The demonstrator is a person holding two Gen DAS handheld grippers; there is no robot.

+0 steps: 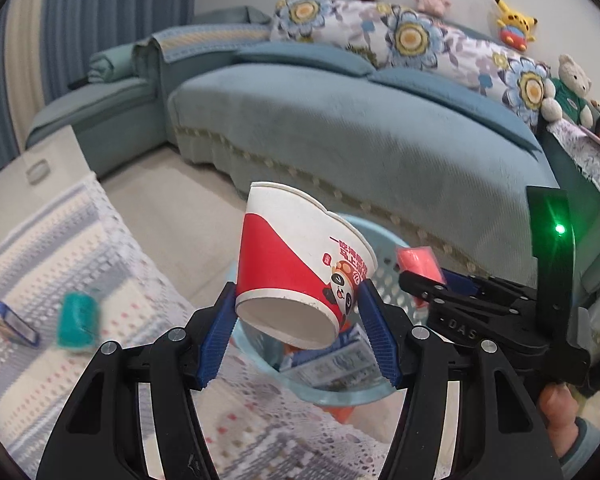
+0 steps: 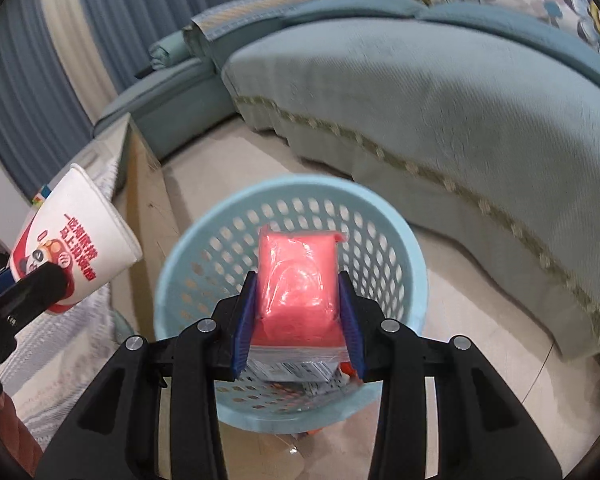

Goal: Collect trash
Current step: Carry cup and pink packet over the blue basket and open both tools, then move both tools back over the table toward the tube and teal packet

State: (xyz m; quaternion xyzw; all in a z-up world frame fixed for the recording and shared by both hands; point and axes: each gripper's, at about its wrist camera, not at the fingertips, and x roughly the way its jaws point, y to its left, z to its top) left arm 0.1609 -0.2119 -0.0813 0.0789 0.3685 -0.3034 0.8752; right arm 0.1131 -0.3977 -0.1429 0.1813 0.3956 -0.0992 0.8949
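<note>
My left gripper (image 1: 298, 312) is shut on a red and white paper cup (image 1: 296, 264), held tilted with its bottom toward me, over the near rim of a light blue perforated basket (image 1: 376, 276). The cup also shows in the right wrist view (image 2: 76, 240) at the left. My right gripper (image 2: 298, 316) is shut on a pink wrapped packet (image 2: 296, 284) and holds it right above the basket (image 2: 204, 240). That packet shows in the left wrist view (image 1: 418, 262) beside the cup. Printed packaging (image 1: 332, 364) lies inside the basket.
A table with a knitted white and blue cloth (image 1: 52, 272) is at the left; a teal packet (image 1: 78, 320) and a blue box (image 1: 8, 322) lie on it. A blue sofa (image 1: 360, 132) with floral cushions and plush toys stands behind the basket on a tiled floor (image 2: 480, 320).
</note>
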